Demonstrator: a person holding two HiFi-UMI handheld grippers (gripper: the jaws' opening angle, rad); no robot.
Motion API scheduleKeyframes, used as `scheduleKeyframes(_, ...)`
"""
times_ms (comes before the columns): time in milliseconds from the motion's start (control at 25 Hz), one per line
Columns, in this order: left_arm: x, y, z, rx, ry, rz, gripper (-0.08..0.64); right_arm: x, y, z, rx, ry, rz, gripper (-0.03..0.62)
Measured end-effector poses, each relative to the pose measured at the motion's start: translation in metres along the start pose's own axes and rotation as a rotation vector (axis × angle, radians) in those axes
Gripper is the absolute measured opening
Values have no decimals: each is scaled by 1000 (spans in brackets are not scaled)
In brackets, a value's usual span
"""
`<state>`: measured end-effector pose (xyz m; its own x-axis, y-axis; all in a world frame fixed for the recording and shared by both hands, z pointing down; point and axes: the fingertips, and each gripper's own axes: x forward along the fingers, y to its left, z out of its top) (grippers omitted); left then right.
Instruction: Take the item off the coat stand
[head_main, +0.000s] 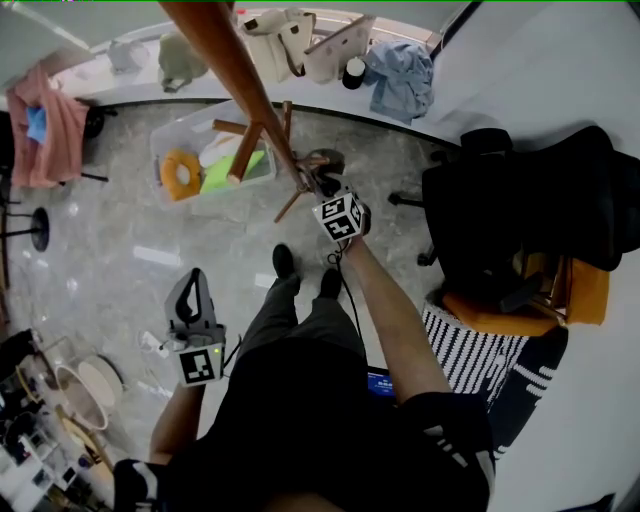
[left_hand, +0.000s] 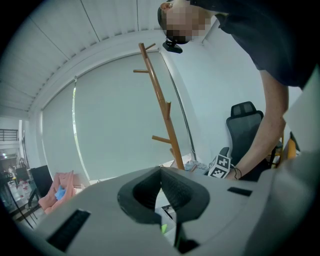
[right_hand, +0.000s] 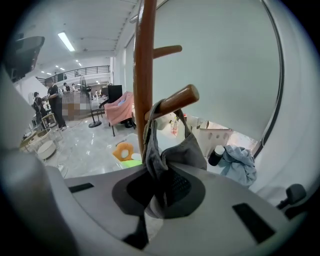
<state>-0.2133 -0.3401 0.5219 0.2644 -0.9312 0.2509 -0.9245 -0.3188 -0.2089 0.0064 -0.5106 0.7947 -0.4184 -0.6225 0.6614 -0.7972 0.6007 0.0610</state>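
Grey fabric item (right_hand: 189, 150) on peg (right_hand: 175, 100) | R gripper (right_hand: 159, 176) pinches it, only R gripper view shows | L gripper (left_hand: 161, 172) closed, empty

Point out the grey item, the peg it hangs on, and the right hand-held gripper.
Grey item (right_hand: 192, 152): right gripper view, its rounded side.
Peg (right_hand: 177, 99): right gripper view, mid-length.
Right hand-held gripper (right_hand: 157, 189): right gripper view, between its jaws, shut on the item.

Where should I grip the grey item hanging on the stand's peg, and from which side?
Grip the bunched fabric low on the grey item, below the peg, coming from the peg's free end: its loop hangs over that upturned peg. The right gripper is shut on it there.
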Motion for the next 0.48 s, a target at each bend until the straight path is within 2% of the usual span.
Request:
scheduleKeyframes(200, 1, -8, 9, -1, -27, 4, 25, -29, -6, 7, -10, -32, -16, 29)
scheduleKeyframes(480, -1, -29, 25, 5, -73, 23, 25, -77, -14, 19, -25, -75, 8, 29)
